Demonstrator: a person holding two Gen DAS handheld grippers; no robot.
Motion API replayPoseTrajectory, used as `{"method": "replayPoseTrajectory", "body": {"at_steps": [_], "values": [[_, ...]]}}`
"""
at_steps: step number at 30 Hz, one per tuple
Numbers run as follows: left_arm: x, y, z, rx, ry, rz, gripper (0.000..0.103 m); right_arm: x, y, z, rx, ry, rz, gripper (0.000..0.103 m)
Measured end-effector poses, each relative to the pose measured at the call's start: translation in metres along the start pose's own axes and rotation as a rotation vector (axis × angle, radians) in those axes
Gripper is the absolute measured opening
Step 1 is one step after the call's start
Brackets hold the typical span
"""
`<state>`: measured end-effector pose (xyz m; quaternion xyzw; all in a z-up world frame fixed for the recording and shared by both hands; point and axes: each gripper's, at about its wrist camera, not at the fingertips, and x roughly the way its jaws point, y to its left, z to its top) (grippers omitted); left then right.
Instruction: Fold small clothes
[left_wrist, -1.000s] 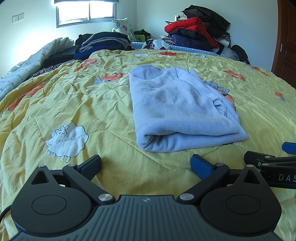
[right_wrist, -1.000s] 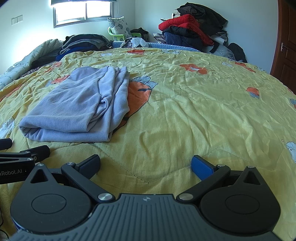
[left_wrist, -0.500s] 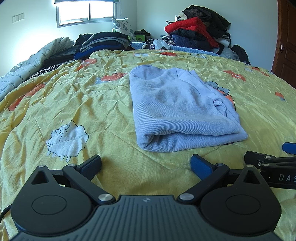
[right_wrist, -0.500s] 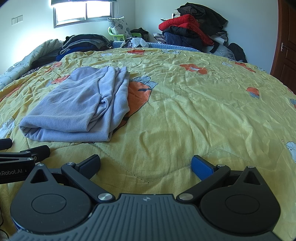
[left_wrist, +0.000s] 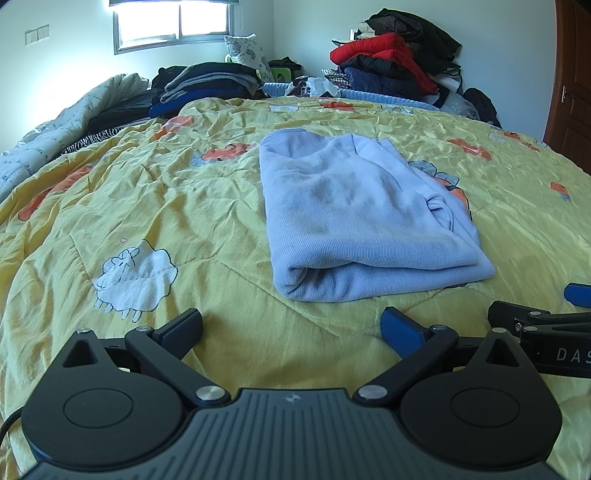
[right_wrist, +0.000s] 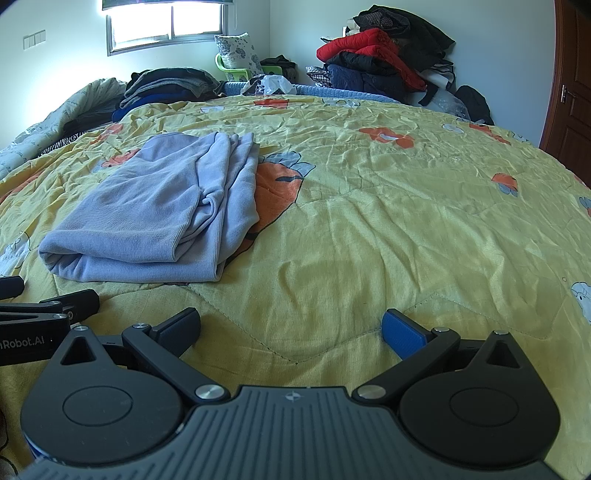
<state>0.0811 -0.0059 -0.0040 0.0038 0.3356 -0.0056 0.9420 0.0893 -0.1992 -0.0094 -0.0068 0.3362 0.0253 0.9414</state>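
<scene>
Nothing changed over last second: both claws stayed spread, empty. Left gripper (left_wrist: 291, 325), right gripper (right_wrist: 291, 325) rested near folded lilac top (left_wrist: 362, 221) on quilt (left_wrist: 147, 206); fold looked finished.

A yellow quilt (left_wrist: 184, 206) covered the bed — a red jacket (left_wrist: 373, 50) topped the far clothes heap (right_wrist: 384, 55).

Both wrist cameras sit low over the near edge of the bed (left_wrist: 110, 221), looking along their wide-open claws toward the far wall. The left view faces the folded garment (left_wrist: 362, 221) head-on and close; the right view, set further right, has it on the left. Both share the far clothes pile (right_wrist: 380, 62), and each catches the other claw at its edge.
</scene>
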Motion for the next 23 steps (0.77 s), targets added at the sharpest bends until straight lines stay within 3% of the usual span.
{"method": "replayPoseTrajectory", "body": {"at_steps": [14, 23], "values": [[-0.0017, 0.0050, -0.0008, -0.026, -0.008, -0.018, 0.103, -0.0001, 0.0001, 0.0000, 0.000, 0.000, 0.000, 0.103], [-0.0017, 0.0042, -0.0011, -0.024, 0.002, 0.034, 0.103, -0.0005, 0.0001, -0.0005, 0.001, 0.000, 0.000, 0.103]]}}
